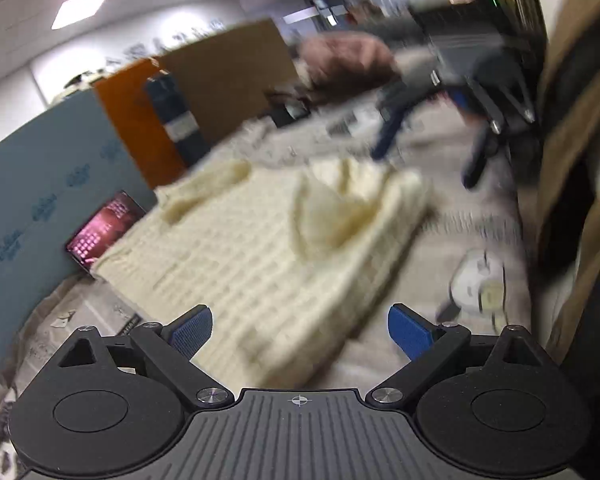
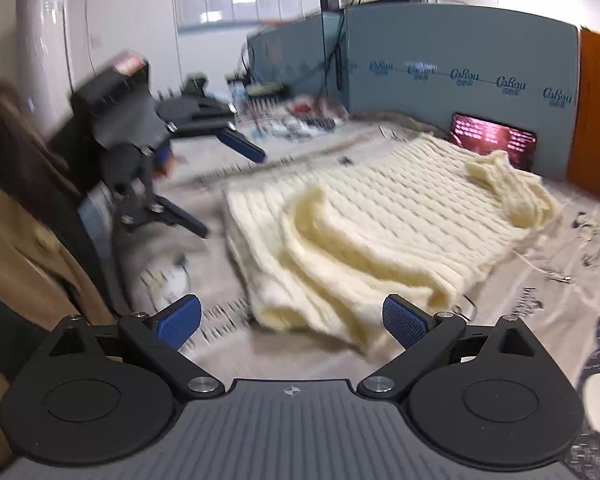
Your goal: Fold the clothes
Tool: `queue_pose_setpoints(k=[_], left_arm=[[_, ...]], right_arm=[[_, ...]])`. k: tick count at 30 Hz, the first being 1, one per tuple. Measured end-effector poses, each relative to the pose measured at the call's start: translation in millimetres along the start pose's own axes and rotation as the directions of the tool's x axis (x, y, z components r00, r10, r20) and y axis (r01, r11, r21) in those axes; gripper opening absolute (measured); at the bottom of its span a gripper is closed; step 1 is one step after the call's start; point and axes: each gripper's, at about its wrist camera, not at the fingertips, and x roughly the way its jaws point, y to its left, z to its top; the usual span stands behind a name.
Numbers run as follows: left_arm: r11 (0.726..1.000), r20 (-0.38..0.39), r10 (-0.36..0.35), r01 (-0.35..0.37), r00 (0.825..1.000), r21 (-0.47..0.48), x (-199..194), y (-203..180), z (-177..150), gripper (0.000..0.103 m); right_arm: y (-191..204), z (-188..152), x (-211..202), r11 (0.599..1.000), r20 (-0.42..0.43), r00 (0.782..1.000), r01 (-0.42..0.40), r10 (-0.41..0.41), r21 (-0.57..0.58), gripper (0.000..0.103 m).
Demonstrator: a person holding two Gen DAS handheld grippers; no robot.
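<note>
We see a cream knitted sweater [image 2: 372, 224] lying on a table covered with a printed cloth [image 2: 540, 320]. The sweater is mostly spread flat, but one part is turned over onto its middle, and a bunched part, perhaps a sleeve, sits at its far right corner in the right wrist view. We cannot say if this is a half-made fold or only a loose lay, so we judge the stage no further.

The right gripper [image 2: 292, 322] hovers above the table with both blue fingers spread wide and nothing between them. The sweater lies straight ahead of it and a little to its right; the near, wrinkled edge is just beyond the fingertips. From this side the long axis of the sweater runs away from us toward the far right, where a lit screen [image 2: 494, 138] stands against a blue-grey panel [image 2: 460, 40].

The left gripper [image 1: 300, 334] is also released, its fingers wide apart and empty. In its own view the sweater [image 1: 260, 240] lies directly in front, with a near corner between the fingertips but below them, not gripped as far as we can tell. In the right wrist view the left gripper [image 2: 232, 188] is seen in the air beside the left edge of the sweater, pointing toward it, tilted and blurred.

Both grippers are near the sweater, on two sides of it. The right one is closer to the wrinkled near edge, the left one to the side edge.
</note>
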Motion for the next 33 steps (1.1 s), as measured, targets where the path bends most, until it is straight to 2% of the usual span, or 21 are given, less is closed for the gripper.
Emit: queue_pose_setpoints(k=[3,5,8,10,13,14,15,17,18,19,20,21,22,23,28,31,32,33], left_arm=[[1.0,-0.01,0.025,-0.025,1.0,0.011,7,-4,2,0.097],[0.999,-0.017,0.041,-0.041,0.999,0.019,11,-7,3,0.097],[0.997,-0.019,0.071,-0.071,0.997,0.025,18,-11,5,0.097],[0.992,-0.012,0.122,-0.121,0.992,0.04,22,-16,8,0.097],[0.985,0.02,0.154,-0.156,0.988,0.073,24,-21,10,0.092],[0.986,0.029,0.147,-0.149,0.989,0.075,25,-20,10,0.078],[0.987,0.048,0.133,-0.137,0.99,0.083,25,-20,11,0.047],[0.988,0.096,0.115,-0.124,0.989,0.097,24,-23,14,0.022],[0.988,0.118,0.109,-0.121,0.987,0.098,23,-23,17,0.018],[0.989,0.133,0.104,-0.117,0.986,0.09,22,-23,19,0.018],[0.99,0.149,0.1,-0.113,0.984,0.083,21,-23,21,0.017],[0.992,0.164,0.093,-0.106,0.982,0.074,19,-22,23,0.017],[0.994,0.178,0.075,-0.087,0.981,0.063,18,-21,24,0.016],[0.997,0.195,0.052,-0.064,0.979,0.053,16,-22,25,0.015],[0.994,0.239,-0.092,0.075,0.967,0.079,16,-41,33,0.014],[0.992,0.206,-0.097,0.077,0.974,0.101,23,-47,33,0.015],[0.992,0.193,-0.094,0.075,0.977,0.106,25,-48,33,0.02],[0.992,0.182,-0.09,0.071,0.979,0.108,27,-49,32,0.02]], right_arm=[[6,0,10,0.996,-0.042,0.997,0.068,-0.07,-0.059,0.098],[8,0,15,0.992,-0.041,0.995,0.092,-0.096,-0.088,0.099],[3,3,13,0.999,0.019,1.0,0.02,-0.019,-0.043,0.099],[-2,6,16,1.0,0.054,0.998,-0.02,0.02,0.007,0.099],[3,6,25,0.997,0.039,0.997,0.073,-0.071,-0.033,0.098],[6,5,27,0.996,0.037,0.997,0.073,-0.071,-0.053,0.098],[7,5,27,0.996,0.038,0.998,0.061,-0.058,-0.067,0.098],[9,4,28,0.994,0.038,0.998,0.06,-0.056,-0.089,0.096],[9,4,28,0.993,0.04,0.997,0.068,-0.065,-0.096,0.093],[8,3,27,0.991,0.044,0.996,0.081,-0.077,-0.102,0.083],[8,2,24,0.99,0.052,0.995,0.094,-0.089,-0.109,0.063],[5,2,22,0.987,0.062,0.993,0.109,-0.102,-0.12,0.05],[3,3,18,0.984,0.076,0.991,0.12,-0.111,-0.128,0.033],[1,3,11,0.983,0.093,0.989,0.127,-0.115,-0.134,0.025],[-6,6,-24,0.973,0.157,0.977,0.17,-0.145,-0.159,0.021],[-2,1,-31,0.972,0.114,0.984,0.158,-0.139,-0.174,0.022],[-2,-2,-29,0.972,0.094,0.985,0.161,-0.146,-0.172,0.026],[-2,-5,-25,0.972,0.072,0.985,0.169,-0.159,-0.163,0.03]])
